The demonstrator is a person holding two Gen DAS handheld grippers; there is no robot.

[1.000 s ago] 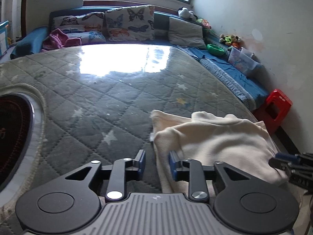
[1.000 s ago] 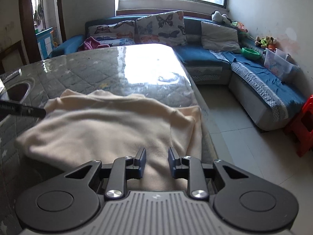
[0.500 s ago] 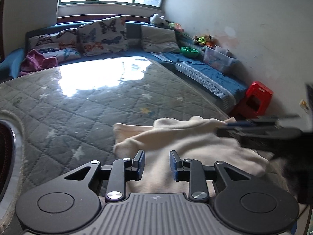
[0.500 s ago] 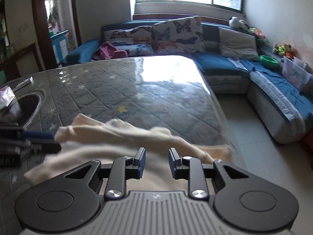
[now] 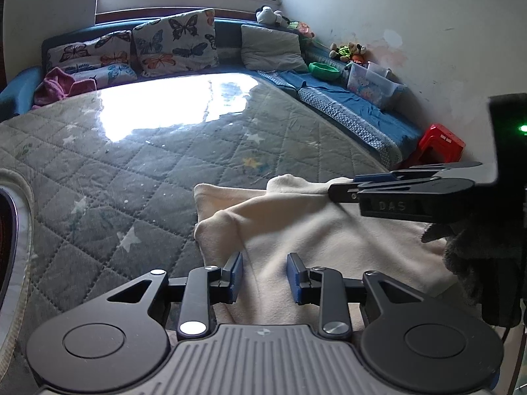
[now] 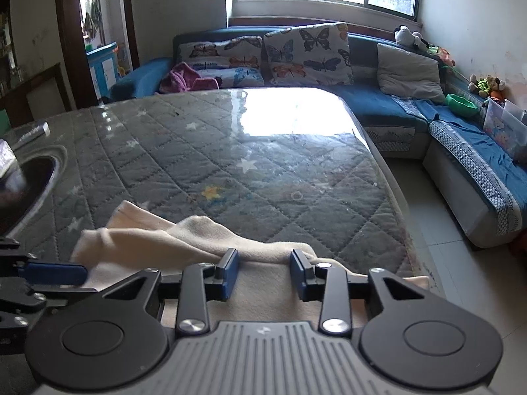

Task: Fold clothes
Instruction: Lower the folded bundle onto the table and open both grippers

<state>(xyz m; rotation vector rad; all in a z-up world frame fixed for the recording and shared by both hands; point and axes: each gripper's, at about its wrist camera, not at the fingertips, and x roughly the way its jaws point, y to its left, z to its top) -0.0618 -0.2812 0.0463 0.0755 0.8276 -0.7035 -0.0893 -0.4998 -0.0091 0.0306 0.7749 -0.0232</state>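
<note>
A cream garment (image 5: 313, 230) lies folded on the quilted grey table top (image 5: 148, 164), near its front right corner. My left gripper (image 5: 265, 276) hovers over the garment's near left part. Its jaws are opening, with cloth below them and nothing pinched. My right gripper (image 6: 263, 271) sits at the garment's (image 6: 184, 240) far folded edge. Its jaws are also opening, with the raised fold in the gap and the pads clear of it. In the left wrist view the right gripper (image 5: 346, 191) reaches in from the right over the far corner. The left gripper's blue fingertip (image 6: 56, 273) shows in the right wrist view.
A round dark inset (image 6: 23, 184) with a pale rim sits in the table at the left. The table's right edge (image 6: 395, 197) drops to a tiled floor. A blue corner sofa (image 6: 461, 164) with cushions runs behind and to the right. A red stool (image 5: 441, 144) stands by the wall.
The right gripper has come in over the garment toward its far edge, and its jaws have widened. The left gripper has shifted right onto the cloth. The garment looks more bunched.
</note>
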